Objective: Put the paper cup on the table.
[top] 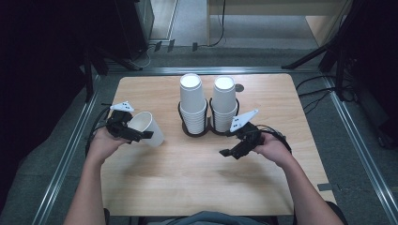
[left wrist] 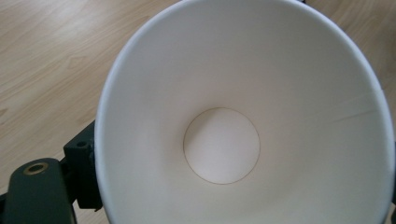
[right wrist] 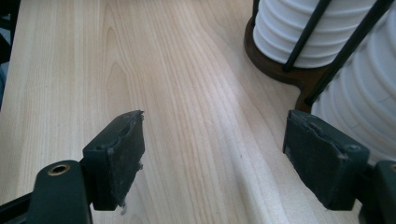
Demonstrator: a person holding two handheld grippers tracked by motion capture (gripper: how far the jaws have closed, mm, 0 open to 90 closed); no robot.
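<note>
Cups sit in two nested stacks (top: 206, 105) in a dark holder at mid-worktop (top: 187, 183). One paper cup (top: 146, 127) is already out, clamped sideways in the left claw (top: 130, 132). The right claw (top: 231, 153) gapes wide, empty, beside the holder; what follows is unclear.

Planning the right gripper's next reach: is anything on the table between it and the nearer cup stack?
Nothing visible. The right gripper, open, has bare table up to the cup stack in its black holder.
</note>
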